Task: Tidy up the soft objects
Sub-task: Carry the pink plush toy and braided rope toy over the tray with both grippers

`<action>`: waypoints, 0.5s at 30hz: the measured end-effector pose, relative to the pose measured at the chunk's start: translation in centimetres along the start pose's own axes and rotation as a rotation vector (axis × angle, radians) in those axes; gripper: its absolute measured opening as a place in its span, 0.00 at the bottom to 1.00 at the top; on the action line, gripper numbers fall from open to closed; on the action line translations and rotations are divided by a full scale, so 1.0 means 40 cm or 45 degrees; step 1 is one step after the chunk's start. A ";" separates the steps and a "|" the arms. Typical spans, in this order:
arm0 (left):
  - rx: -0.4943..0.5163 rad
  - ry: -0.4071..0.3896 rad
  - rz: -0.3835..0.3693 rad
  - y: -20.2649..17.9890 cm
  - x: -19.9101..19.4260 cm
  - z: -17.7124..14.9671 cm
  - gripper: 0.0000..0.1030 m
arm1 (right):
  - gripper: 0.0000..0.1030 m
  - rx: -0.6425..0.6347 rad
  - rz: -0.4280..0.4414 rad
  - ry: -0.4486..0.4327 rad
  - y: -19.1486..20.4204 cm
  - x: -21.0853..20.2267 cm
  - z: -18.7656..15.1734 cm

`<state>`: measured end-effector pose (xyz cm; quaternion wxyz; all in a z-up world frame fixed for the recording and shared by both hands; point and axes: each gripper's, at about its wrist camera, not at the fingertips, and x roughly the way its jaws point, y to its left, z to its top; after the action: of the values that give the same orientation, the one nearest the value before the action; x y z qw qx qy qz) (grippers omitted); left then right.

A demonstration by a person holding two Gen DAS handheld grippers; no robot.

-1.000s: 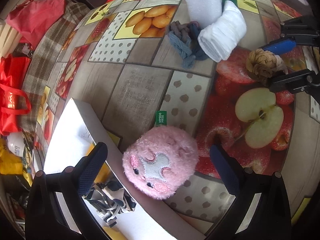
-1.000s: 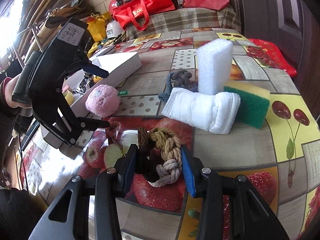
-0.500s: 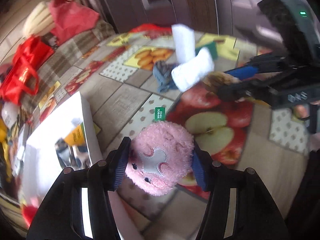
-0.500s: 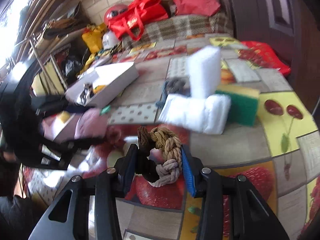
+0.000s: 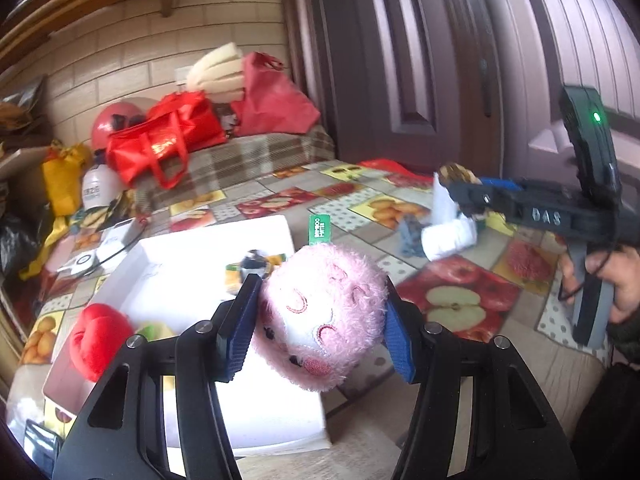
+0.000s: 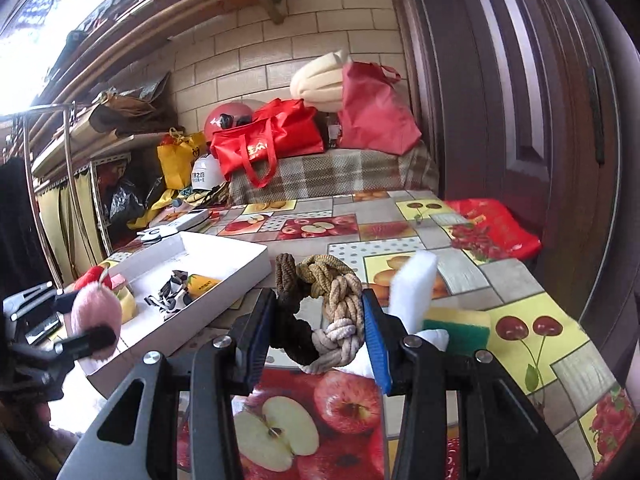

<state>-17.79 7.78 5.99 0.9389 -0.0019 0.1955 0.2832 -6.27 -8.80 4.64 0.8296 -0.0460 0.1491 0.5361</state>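
Left wrist view: left gripper (image 5: 320,320) clamping pink plush (image 5: 320,312), now lifted over white box (image 5: 208,248); right gripper (image 6: 318,316) lifted too, squeezing rope knot (image 6: 320,304); boxing next.

A fluffy pink plush ball (image 5: 324,312) with a white face patch, pink embroidered curls and a green tag sits between blue finger pads (image 5: 236,332) on black arms. At its nine o'clock is a shallow white cardboard box (image 5: 208,240), holding a red plush toy (image 5: 96,340) and a black-and-white patterned cloth (image 6: 170,294). The braided rope knot (image 6: 320,304) runs dark brown, tan and cream. The fruit-print tablecloth (image 6: 520,344) shows red apples, cherries on yellow and dotted grey squares.
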 end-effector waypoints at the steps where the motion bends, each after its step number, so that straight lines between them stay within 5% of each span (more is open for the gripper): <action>1: -0.017 -0.007 0.009 0.009 -0.003 -0.001 0.55 | 0.41 -0.017 0.002 0.001 0.008 0.000 0.002; 15: -0.147 -0.164 0.122 0.090 -0.079 -0.020 0.55 | 0.41 -0.074 0.035 0.008 0.063 0.012 0.006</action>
<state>-22.40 9.06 6.81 0.9332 -0.0285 0.1180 0.3382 -8.33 -7.27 4.92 0.8200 -0.0698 0.1364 0.5514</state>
